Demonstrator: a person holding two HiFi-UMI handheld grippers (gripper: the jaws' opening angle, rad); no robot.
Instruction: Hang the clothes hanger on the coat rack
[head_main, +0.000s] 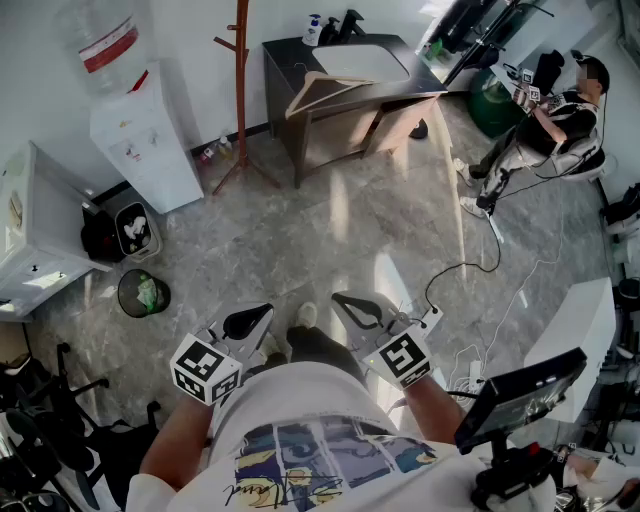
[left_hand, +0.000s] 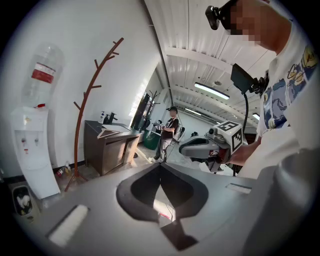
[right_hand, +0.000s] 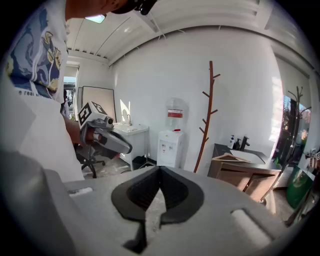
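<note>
The clothes hanger (right_hand: 230, 157) is not in hand yet, and the layout explains why. Nearest, both tools sit low in front of the person's waist, side by side and tilted slightly toward the floor, a carrying posture rather than a reaching one. The left gripper (head_main: 245, 325) has its jaws drawn fully together, tip against tip, with only floor visible through the gap behind them. The right gripper (head_main: 360, 310) is closed the same way and grips nothing. I judge the jaws are closed simply because there is nothing within reach to take.

A wide stretch of bare grey floor (head_main: 330, 230) lies beyond, so the person has to cross it first.

At the far side stands a dark-topped cabinet (head_main: 335, 135) against the wall. The wooden hanger lies flat on its top, near the front left corner, which leaves it open to a grasp from this side. Just left of the cabinet rises the coat rack (head_main: 240, 90), a thin brown pole with short upward pegs, all bare. It is close enough that the carry after the pickup looks short.
</note>
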